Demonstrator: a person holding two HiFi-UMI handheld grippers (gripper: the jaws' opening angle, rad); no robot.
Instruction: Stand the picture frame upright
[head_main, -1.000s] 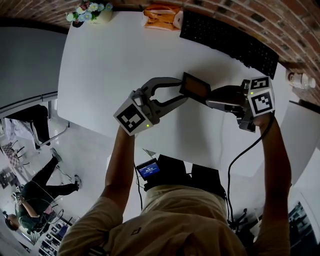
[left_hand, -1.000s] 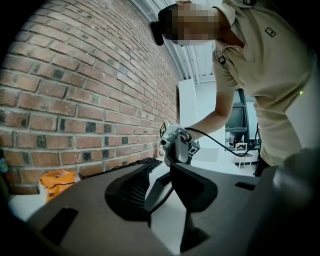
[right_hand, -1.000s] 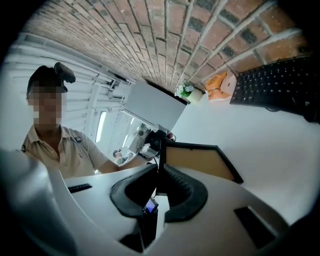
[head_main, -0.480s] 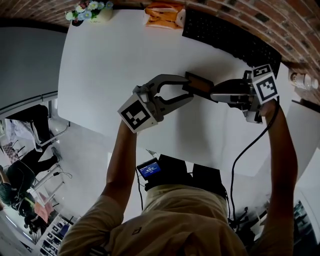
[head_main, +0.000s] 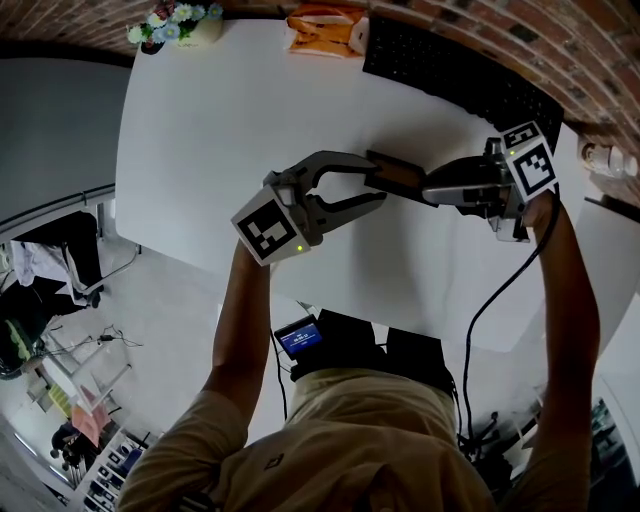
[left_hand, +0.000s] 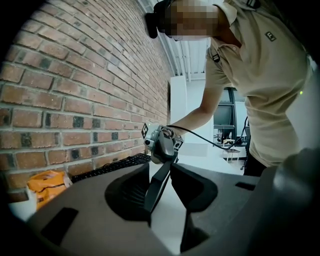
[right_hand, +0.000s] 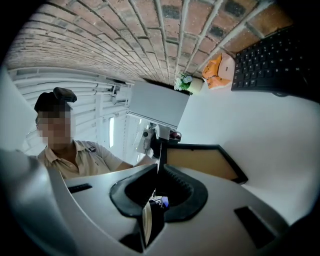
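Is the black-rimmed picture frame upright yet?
No: black-rimmed picture frame leans, clamped in right gripper, other end inside open left gripper.

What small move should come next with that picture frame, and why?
Probably close the left gripper on the picture frame. Its jaws stand apart around one end, while the right gripper alone pinches the opposite edge and the frame leans tilted. A second hold would likely steady it for standing.

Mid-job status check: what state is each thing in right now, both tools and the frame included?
picture frame, tilted, not yet upright
right tool, shut on the picture frame's end
left tool, open, jaws apart around the picture frame's other end
keyboard, flat at the table's far edge
flower pot, upright at the table's far corner
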